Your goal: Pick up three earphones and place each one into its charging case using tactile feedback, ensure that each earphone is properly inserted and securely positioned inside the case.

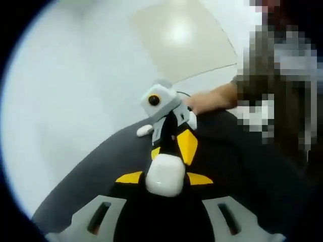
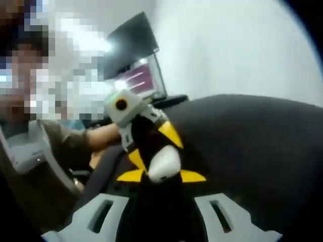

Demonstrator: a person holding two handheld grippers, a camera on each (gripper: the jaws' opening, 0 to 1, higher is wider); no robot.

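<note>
**Charging case** [image 1: 165, 174]: white, rounded and glossy. In the left gripper view it sits between the yellow pads of your left tongs [image 1: 164, 177], which pinch it from both sides above the dark bench [image 1: 262, 181]. In the right gripper view the same white case [image 2: 164, 164] shows just ahead of your right tongs [image 2: 162, 176].

**Left tongs**: closed onto the case. In the right gripper view they [image 2: 154, 148] come in from the left, with their yellow pads tilted against the case.

**Right tongs**: in the left gripper view they [image 1: 171, 147] meet the case from the far side, rolled relative to your left pair. Their own yellow pads flank the case in the right gripper view. You cannot tell from either view whether they press on it or hold anything small, because the contact point is hidden.

**Small white piece** [image 1: 145, 130]: rounded, on the bench just beside the right tongs. It is too small to name with certainty.

**Hand** [image 1: 207, 101]: yours, behind the right tongs.

**Background**: a dark monitor [image 2: 131, 43] with a lit laptop screen [image 2: 139, 80] below it, against a white wall.
</note>
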